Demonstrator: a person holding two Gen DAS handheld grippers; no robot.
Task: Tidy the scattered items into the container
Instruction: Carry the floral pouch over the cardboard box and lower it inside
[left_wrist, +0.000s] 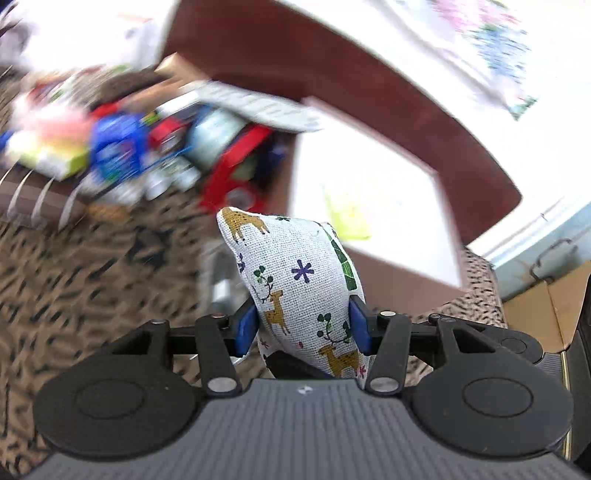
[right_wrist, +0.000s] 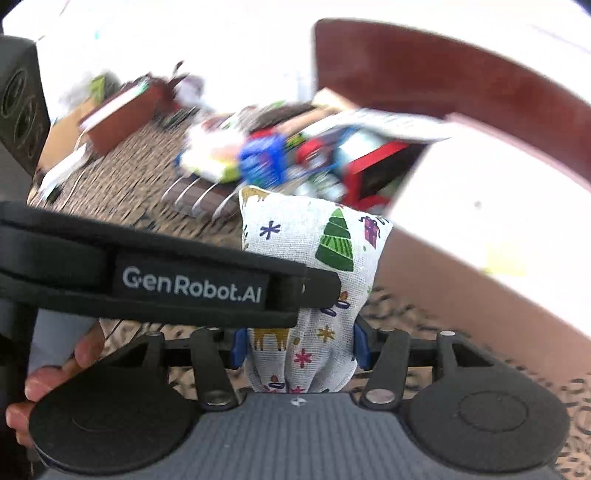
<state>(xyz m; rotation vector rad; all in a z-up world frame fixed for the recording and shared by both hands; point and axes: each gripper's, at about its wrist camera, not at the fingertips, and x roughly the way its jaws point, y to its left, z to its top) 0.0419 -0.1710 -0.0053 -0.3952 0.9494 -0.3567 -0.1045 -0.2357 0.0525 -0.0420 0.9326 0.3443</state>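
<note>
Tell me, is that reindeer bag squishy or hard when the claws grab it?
Probably squishy: the fabric pouch bunches and creases where the left gripper pinches it. It keeps a plump shape above, so it seems stuffed. Its woven cloth looks rough, unlikely to slip.

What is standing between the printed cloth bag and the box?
Nothing visible. The cloth bag, gripped by the left claw and the right claw, has only open patterned tabletop before the box.
</note>
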